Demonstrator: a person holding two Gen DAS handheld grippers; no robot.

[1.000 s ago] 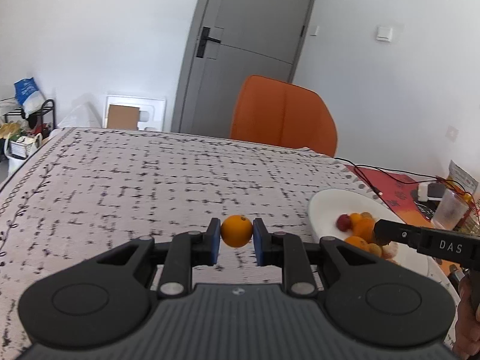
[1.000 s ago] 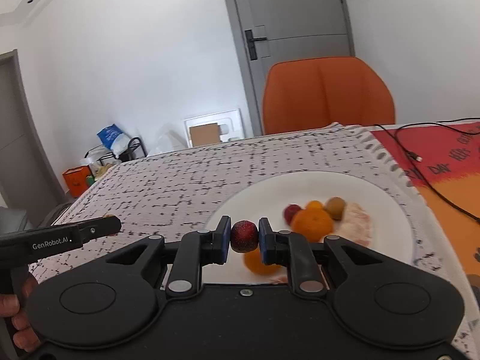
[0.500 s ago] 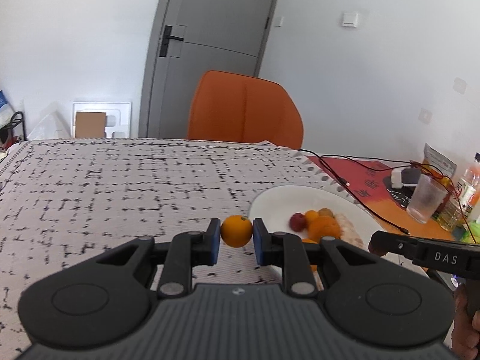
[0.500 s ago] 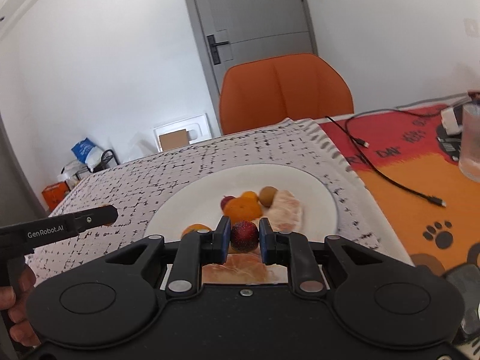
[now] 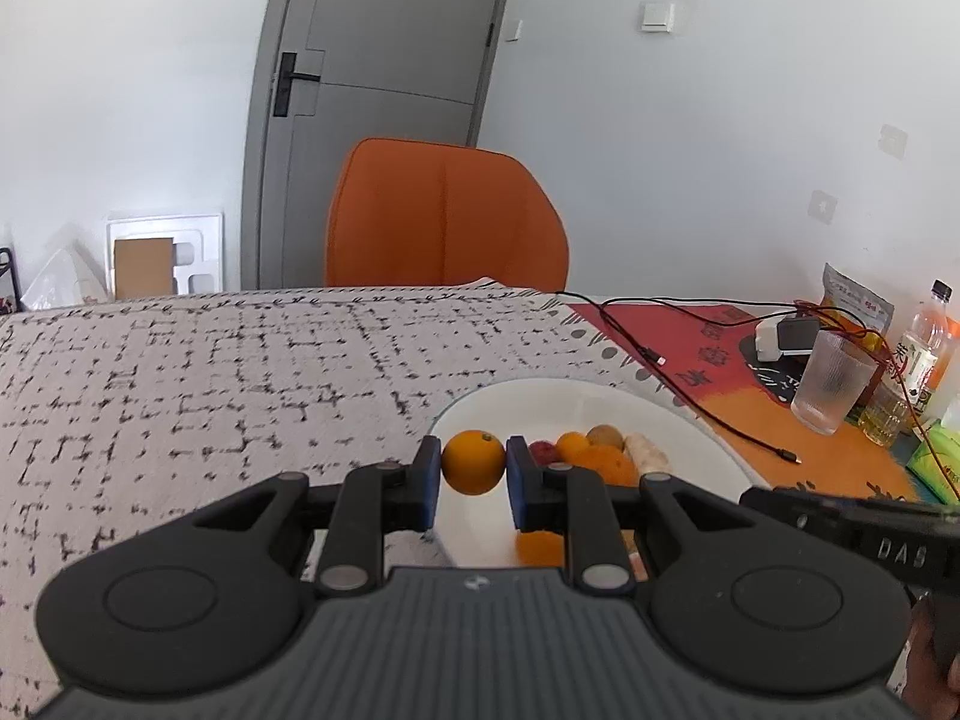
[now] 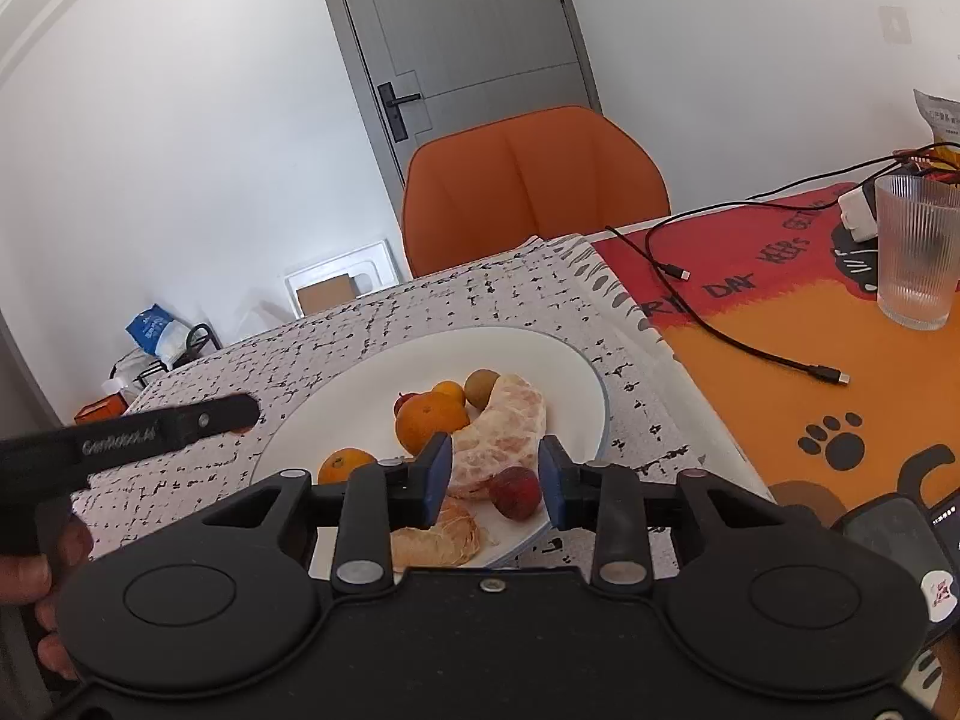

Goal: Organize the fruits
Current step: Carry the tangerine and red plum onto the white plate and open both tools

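While the left tongs point(image 5: 474, 474) pinch the small round orange point(image 5: 473, 461) over the white plate's point(image 6: 585, 384) rim, the right tongs point(image 6: 493, 477) gape around the dark-red plum point(image 6: 515, 492) lying there; both fruits look light, smooth, easily rolling, so grip their widest middles.

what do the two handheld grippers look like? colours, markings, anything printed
Both match: the left gripper and the right gripper have matte black bodies, two round discs, silver pivot pins and blue finger pads. The left has a ribbed grey top plate. Side markings: white "DAS" on the right one, seen from the left camera, and white "GenRobot.AI"-style lettering, blurred, on the left one.
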